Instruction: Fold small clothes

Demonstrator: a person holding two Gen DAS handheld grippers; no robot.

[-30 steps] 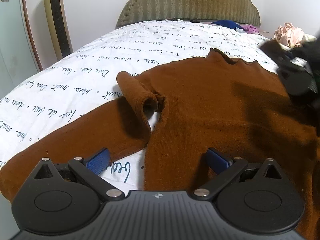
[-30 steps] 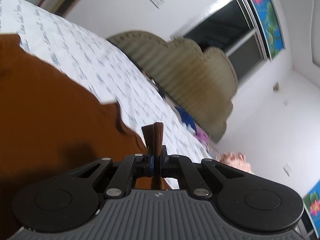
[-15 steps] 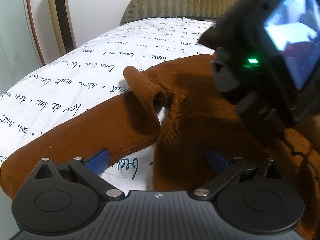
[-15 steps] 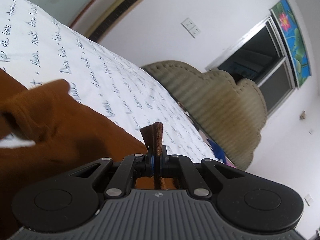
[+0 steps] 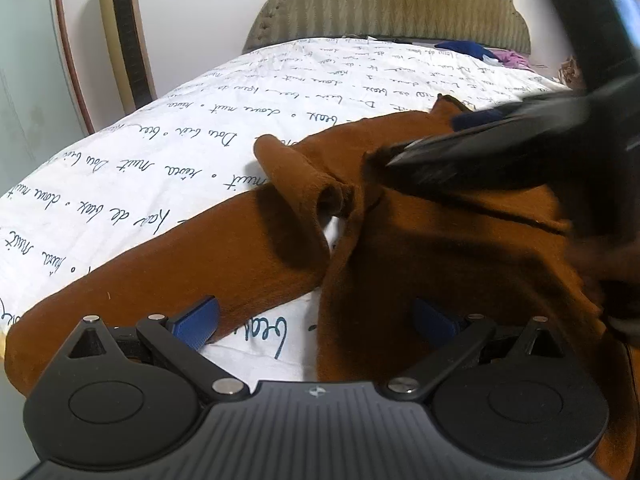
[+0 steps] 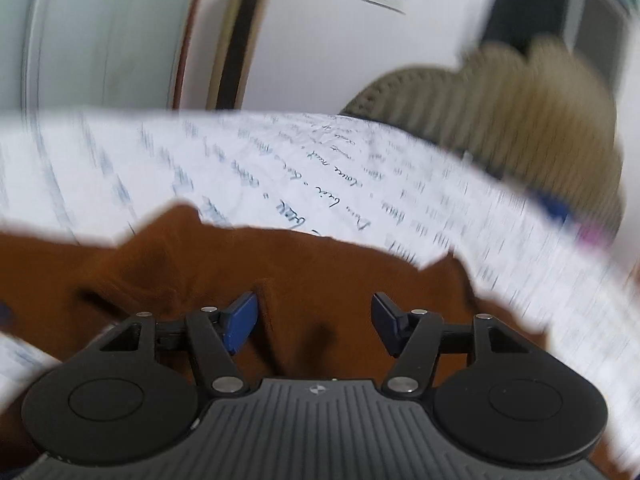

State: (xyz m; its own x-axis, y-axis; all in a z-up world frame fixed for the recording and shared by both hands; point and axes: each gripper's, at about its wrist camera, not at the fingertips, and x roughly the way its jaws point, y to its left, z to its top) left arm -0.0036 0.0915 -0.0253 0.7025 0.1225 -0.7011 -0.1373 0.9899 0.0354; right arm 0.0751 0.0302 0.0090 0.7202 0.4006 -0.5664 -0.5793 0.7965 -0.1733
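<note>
Lying sweater (image 5: 440, 248), neck toward headboard (image 5: 392, 4)

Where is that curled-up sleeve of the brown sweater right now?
In the left wrist view, the curled sleeve lies left of centre on the white script-printed sheet, beside the sweater body, ahead of the open left gripper.

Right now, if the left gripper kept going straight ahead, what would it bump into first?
Probably the brown sweater. The left gripper is open and points low over the bed sheet, with the sweater's sleeve and body lying right in front of its fingers. Depth is hard to judge.
</note>
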